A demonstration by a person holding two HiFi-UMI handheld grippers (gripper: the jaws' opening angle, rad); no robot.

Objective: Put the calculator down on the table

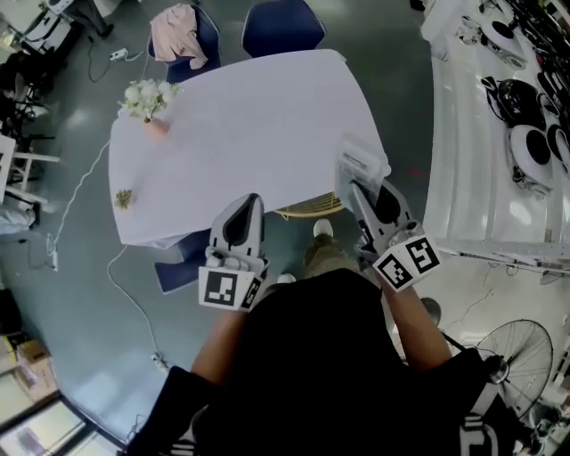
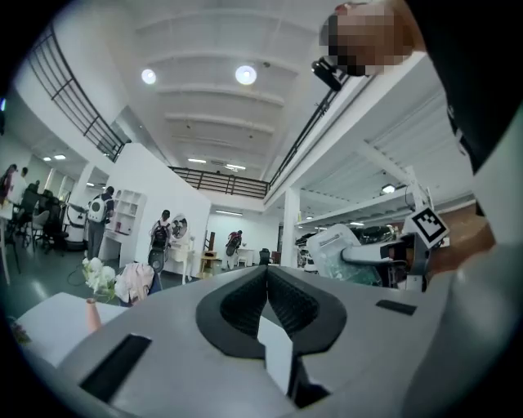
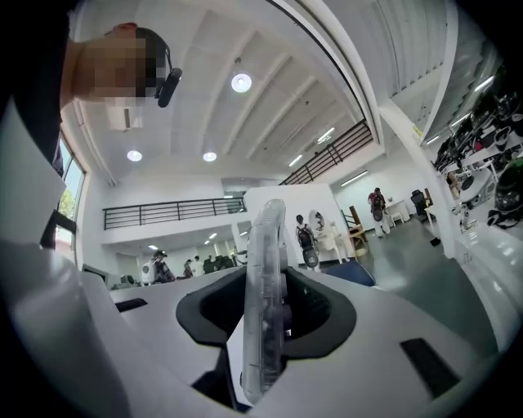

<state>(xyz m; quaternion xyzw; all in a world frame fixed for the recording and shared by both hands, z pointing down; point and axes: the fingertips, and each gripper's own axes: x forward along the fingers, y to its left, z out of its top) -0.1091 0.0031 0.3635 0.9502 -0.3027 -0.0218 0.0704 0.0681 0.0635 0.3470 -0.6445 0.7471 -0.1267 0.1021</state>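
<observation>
My right gripper (image 1: 357, 185) is shut on the calculator (image 1: 361, 163), a clear-cased pale slab held over the near right corner of the white table (image 1: 249, 116). In the right gripper view the calculator (image 3: 265, 302) stands edge-on between the dark pads of the right gripper (image 3: 270, 282). My left gripper (image 1: 247, 207) hovers at the table's near edge, left of the right one, shut with nothing in it. In the left gripper view, the left gripper (image 2: 267, 276) has its pads meeting, and the calculator (image 2: 339, 251) shows off to the right in the other gripper.
A small vase of white flowers (image 1: 147, 100) stands at the table's far left corner, and a dried sprig (image 1: 124, 198) lies near its left edge. Blue chairs (image 1: 280, 27) stand beyond the table. A wicker stool (image 1: 312, 207) is under its near edge. A white bench (image 1: 472, 134) runs along the right.
</observation>
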